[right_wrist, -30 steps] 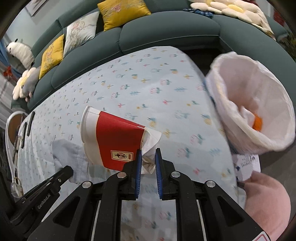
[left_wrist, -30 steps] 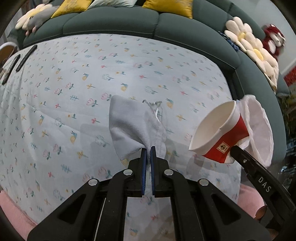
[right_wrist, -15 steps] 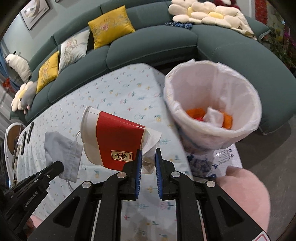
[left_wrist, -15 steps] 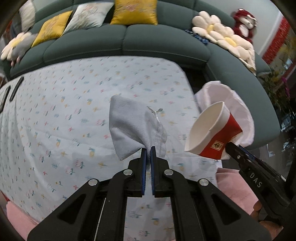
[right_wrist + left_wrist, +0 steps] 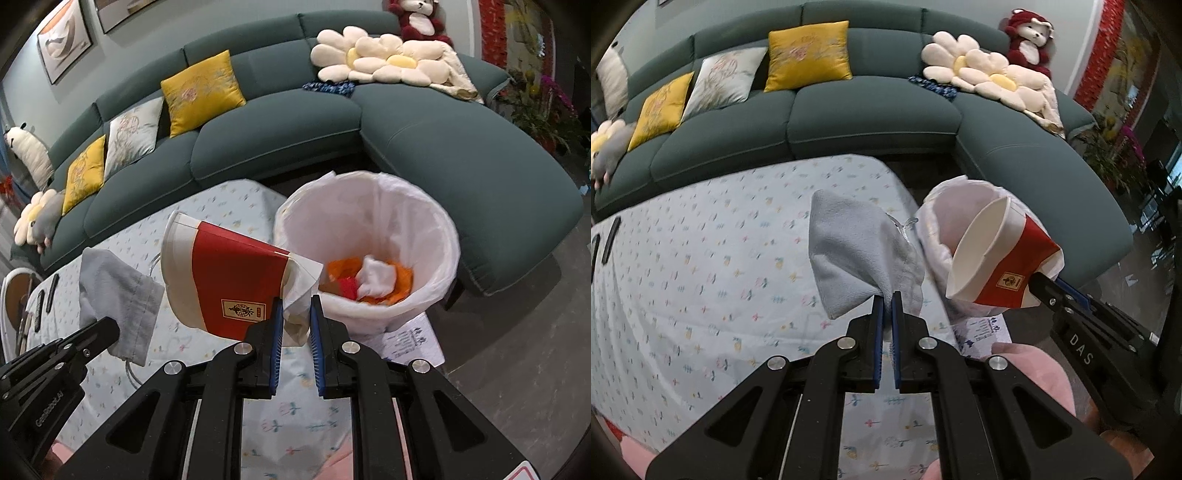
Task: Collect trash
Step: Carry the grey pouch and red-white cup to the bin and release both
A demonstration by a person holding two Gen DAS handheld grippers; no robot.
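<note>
- right claw (image 5: 296, 317): clamped on the crumpled base of a red-and-white paper cup (image 5: 225, 284). Cup lies on its side, long axis across the view, open mouth pointing left, pinched end toward the bin.
- left claw (image 5: 887, 308): pinched tight on the gathered neck of a grey cloth pouch (image 5: 855, 258), which fans up and away from the fingertips, clear of the tabletop (image 5: 701, 277).
- key relation: white-lined trash bin (image 5: 436, 218) sits just past and right of the right claw, off the tabletop's far corner. Cup body is left of the bin rim, not over the opening yet.
- right claw is the nearer of the 2 to the bin; judged next move is a short push forward-right, then release over the opening.
- bin already holds orange, red and white scraps (image 5: 365, 278).
- risk: cup mouth could catch the rim if dropped early.
- beyond: teal sofa (image 5: 295, 125) with yellow cushions.
</note>
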